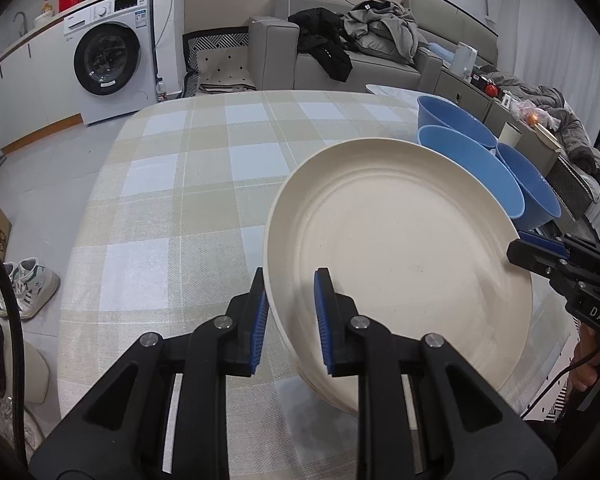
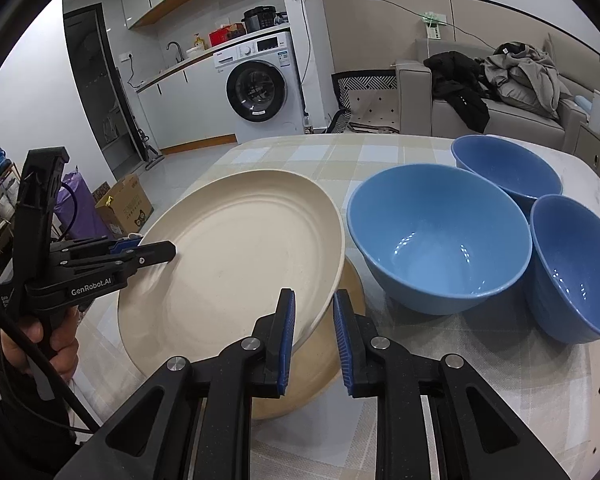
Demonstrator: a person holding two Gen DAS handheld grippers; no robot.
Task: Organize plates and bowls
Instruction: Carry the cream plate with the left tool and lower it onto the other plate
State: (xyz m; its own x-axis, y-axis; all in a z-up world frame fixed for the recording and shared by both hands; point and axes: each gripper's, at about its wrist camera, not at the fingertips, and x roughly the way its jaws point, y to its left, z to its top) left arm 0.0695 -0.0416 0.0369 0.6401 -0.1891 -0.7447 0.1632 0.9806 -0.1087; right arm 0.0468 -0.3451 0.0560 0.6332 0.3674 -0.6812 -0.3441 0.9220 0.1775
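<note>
- Left wrist view: left gripper [image 1: 290, 320], jaws clenched on the near rim of a cream plate [image 1: 400, 260], one pad outside the rim and one inside. The plate is tilted, its far edge raised above the checked counter [image 1: 172, 184]. Right gripper [image 1: 540, 254] pinches the opposite rim. Three blue bowls [image 1: 476, 168] sit just beyond the plate.
- Right wrist view: right gripper [image 2: 314, 332], jaws clenched on the same plate's [image 2: 236, 256] rim; left gripper [image 2: 156, 252] holds the far side. A second plate [image 2: 324, 368] lies flat on the counter directly beneath. The bowls [image 2: 436, 236] stand close beside, clustered but not nested.
- Step in hand, judged: lowering the held plate onto the lower one. Level both sides together, centre rim over rim, and release only once seated; keep clear of the nearest bowl.
</note>
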